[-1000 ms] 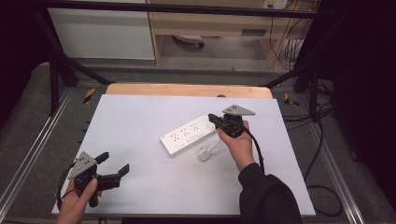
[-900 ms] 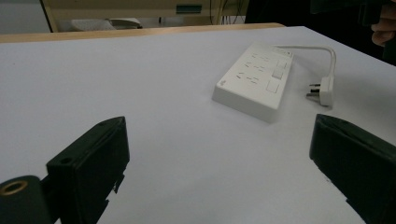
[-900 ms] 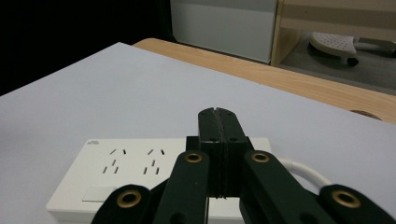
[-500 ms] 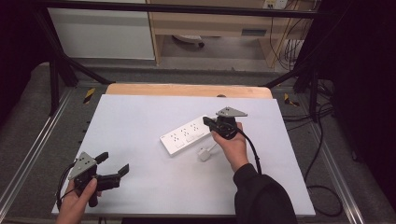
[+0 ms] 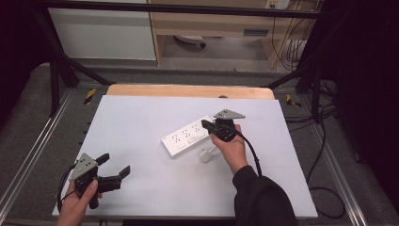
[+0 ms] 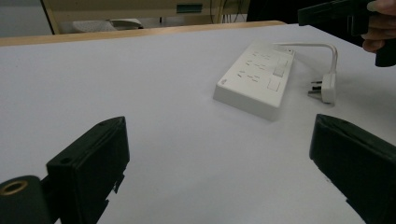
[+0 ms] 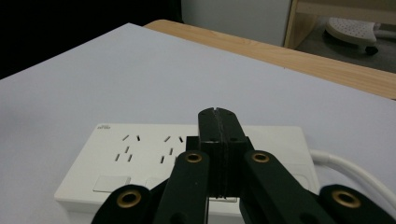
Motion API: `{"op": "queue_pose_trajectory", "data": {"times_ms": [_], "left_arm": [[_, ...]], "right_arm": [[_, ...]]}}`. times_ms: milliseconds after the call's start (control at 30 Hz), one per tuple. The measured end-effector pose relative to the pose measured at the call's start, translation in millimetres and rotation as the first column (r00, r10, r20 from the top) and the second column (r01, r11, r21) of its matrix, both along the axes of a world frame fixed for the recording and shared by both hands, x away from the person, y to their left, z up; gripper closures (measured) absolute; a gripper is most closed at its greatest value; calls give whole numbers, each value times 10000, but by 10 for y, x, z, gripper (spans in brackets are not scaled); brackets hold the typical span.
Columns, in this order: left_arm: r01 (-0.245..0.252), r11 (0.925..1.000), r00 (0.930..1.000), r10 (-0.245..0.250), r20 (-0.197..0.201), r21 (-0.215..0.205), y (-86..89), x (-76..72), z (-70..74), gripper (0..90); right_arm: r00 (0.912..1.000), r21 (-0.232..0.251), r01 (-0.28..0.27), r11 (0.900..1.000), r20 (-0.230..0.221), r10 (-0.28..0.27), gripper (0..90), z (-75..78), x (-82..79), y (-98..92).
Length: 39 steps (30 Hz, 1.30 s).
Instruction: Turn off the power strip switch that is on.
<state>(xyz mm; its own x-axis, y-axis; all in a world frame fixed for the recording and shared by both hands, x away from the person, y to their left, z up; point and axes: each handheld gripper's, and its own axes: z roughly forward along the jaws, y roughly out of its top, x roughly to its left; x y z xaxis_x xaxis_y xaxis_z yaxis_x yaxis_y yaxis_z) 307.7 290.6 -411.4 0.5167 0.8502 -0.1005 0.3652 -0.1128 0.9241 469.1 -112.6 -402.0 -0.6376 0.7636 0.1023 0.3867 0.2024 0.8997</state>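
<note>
Closed right gripper [image 5: 207, 125] over power strip [image 5: 186, 139]

White rectangular plastic power strip [image 5: 189, 136] at mid-table on the pale grey table sheet [image 5: 141, 117]; small white plastic plug [image 5: 205, 155] just beside its near edge. Right gripper [image 5: 205, 124] over the strip's right end; left gripper [image 5: 115, 165] well apart at the near-left corner. Wooden table edge [image 5: 188, 91] behind.
</note>
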Motion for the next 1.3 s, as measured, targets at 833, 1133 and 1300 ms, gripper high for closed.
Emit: {"op": "queue_pose_trajectory", "data": {"times_ms": [833,1133,1300], "left_arm": [[40,9999,10000,-40,-20,93,-1,3,-7,47],[61,9999,10000,-62,9,108,0,2,-5,47],[69,9999,10000,-69,22,134,0,2,-5,47]], "right_arm": [[9991,-136,-282,9995,-326,278,900,-129,-16,138],[9986,-169,-342,9993,-412,335,900,-158,-21,169],[9981,-206,-387,9990,-478,377,900,-171,-29,192]]}}
